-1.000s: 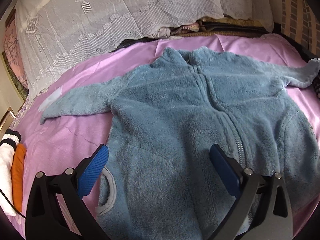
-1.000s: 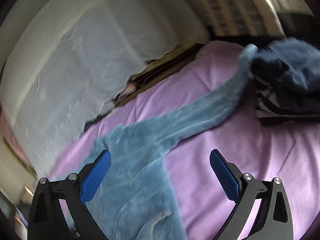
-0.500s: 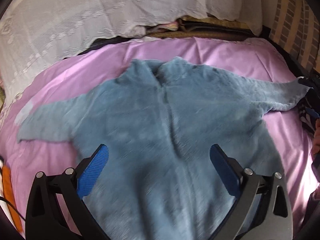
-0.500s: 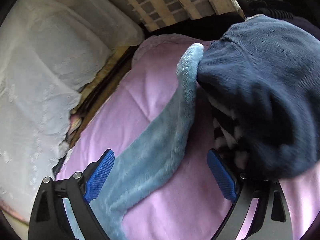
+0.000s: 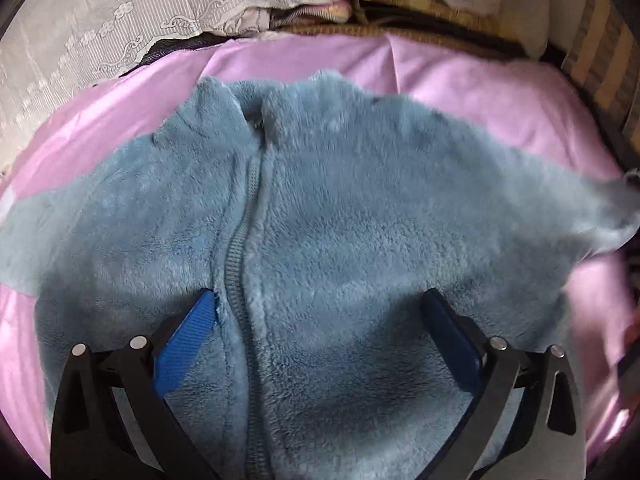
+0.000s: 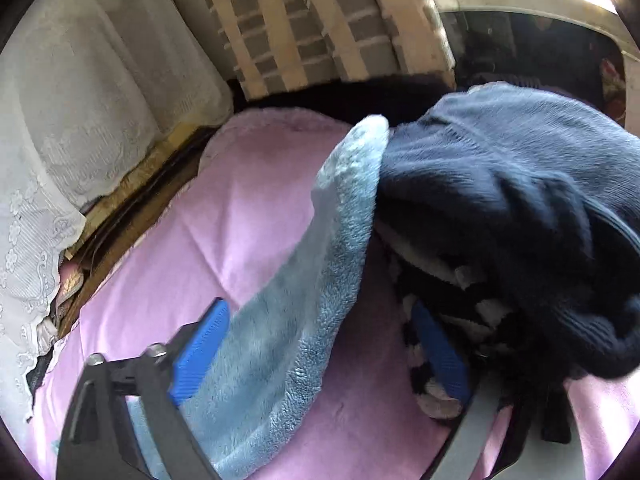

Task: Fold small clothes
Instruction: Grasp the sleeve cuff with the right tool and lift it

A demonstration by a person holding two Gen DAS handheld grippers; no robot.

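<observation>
The blue fleece zip jacket [image 5: 320, 248] lies front-up, spread flat on the pink bedsheet [image 5: 480, 92], collar toward the lace cover [image 5: 100, 20]. The left gripper [image 5: 320, 320] hangs over its chest, jaws spread wide, gripping nothing, with the zipper [image 5: 236, 264] running just inside the left pad. Over to the right gripper [image 6: 320, 336]: its jaws have just been narrowing, and the jacket's sleeve [image 6: 312, 264] lies between them (the pads don't clamp it yet). The cuff rests against a dark navy knit garment [image 6: 520, 208] heaped on striped clothing [image 6: 432, 288].
</observation>
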